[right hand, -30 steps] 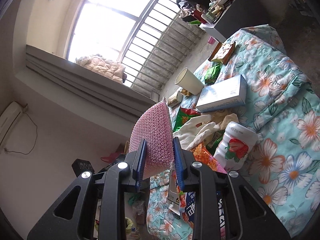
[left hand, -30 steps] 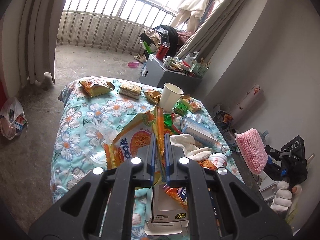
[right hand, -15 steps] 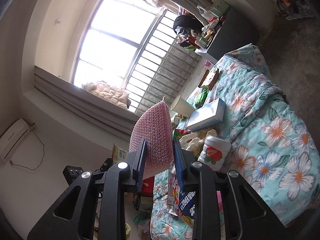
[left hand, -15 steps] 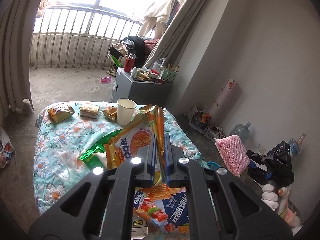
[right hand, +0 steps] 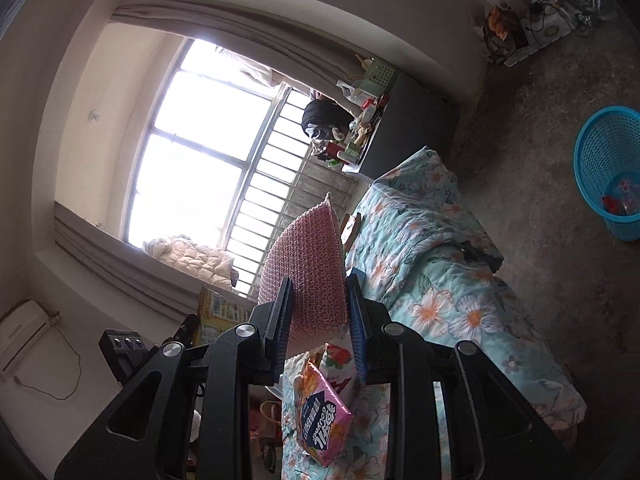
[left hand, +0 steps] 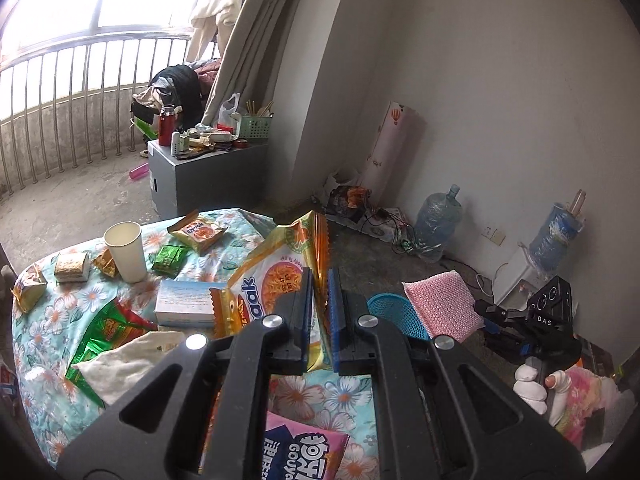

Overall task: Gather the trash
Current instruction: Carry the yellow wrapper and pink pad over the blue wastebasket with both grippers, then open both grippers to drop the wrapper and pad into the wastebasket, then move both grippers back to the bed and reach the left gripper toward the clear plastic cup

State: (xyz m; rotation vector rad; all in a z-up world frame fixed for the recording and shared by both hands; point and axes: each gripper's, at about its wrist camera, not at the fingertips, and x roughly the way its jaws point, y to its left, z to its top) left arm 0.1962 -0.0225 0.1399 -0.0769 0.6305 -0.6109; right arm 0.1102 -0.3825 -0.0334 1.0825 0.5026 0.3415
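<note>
Floral-quilted bed fills the left wrist view, trash all over it: paper cup at 10 o'clock, blue box, green wrappers, pink packet at 6. Left hand-held gripper pinches an orange noodle bag, lifted off the quilt. Blue basket just past it at 3 o'clock.

Right wrist view: right hand-held gripper clamps a pink scouring pad; basket on the floor at 2 o'clock, a few scraps inside. Judgement: early stage, two items in transit, most litter left.
</note>
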